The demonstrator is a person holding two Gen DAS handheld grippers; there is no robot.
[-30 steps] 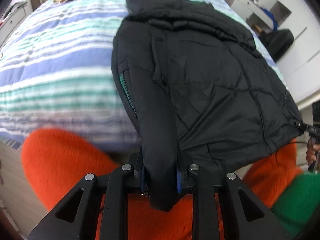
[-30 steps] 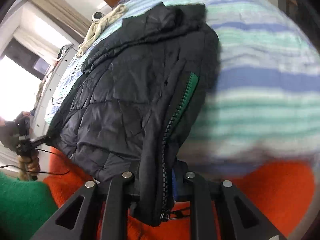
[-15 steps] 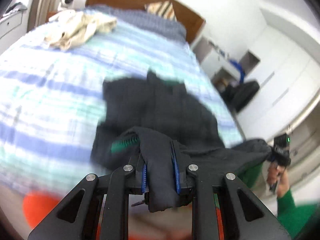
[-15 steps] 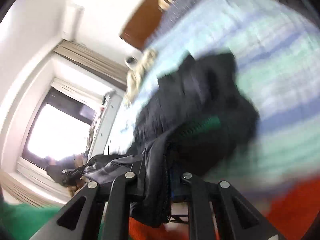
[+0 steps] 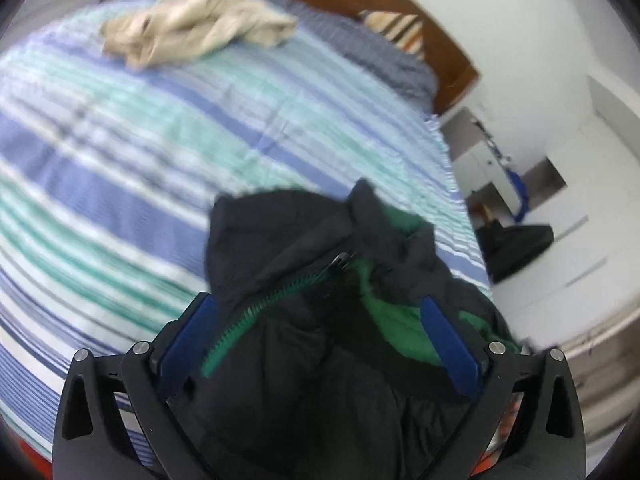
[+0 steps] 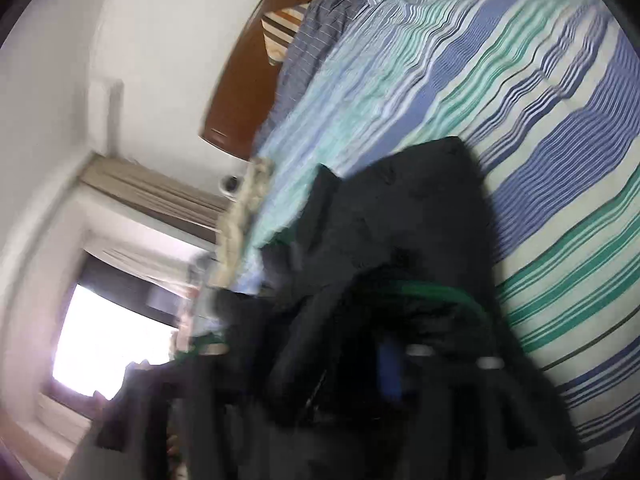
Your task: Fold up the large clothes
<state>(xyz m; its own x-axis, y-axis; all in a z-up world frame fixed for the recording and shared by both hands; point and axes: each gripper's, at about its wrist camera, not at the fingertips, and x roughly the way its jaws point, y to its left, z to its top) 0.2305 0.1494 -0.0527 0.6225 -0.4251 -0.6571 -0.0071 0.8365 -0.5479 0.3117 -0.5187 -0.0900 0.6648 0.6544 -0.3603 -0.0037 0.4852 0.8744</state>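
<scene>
- The wide bed with a bedcover in blue, teal and white stripes (image 5: 160, 152) fills most of both views; a brown wooden headboard (image 5: 400, 12) stands at its far end.
- The large black padded jacket with green lining and a green zipper (image 5: 320, 280) lies bunched on the near part of the bed, doubled over on itself, so that the lining and the zipper show on top. In the right wrist view the same jacket (image 6: 400, 220) is a dark heap on the stripes, much blurred.
- A crumpled beige cloth (image 5: 192, 28) lies well apart from the jacket, near the headboard.
- The left gripper (image 5: 324, 320) is opening: its blue pads (image 5: 448, 340) stand wide on both sides of the jacket and do not press it, though fabric is between them.
- The right gripper (image 6: 360, 360) is opening too; the blur hides most of it, and one blue pad appears free of the cloth.
- In my judgement one fold is just laid down. What is left: to smooth the heap, and probably fold it once more into a neat packet.
</scene>
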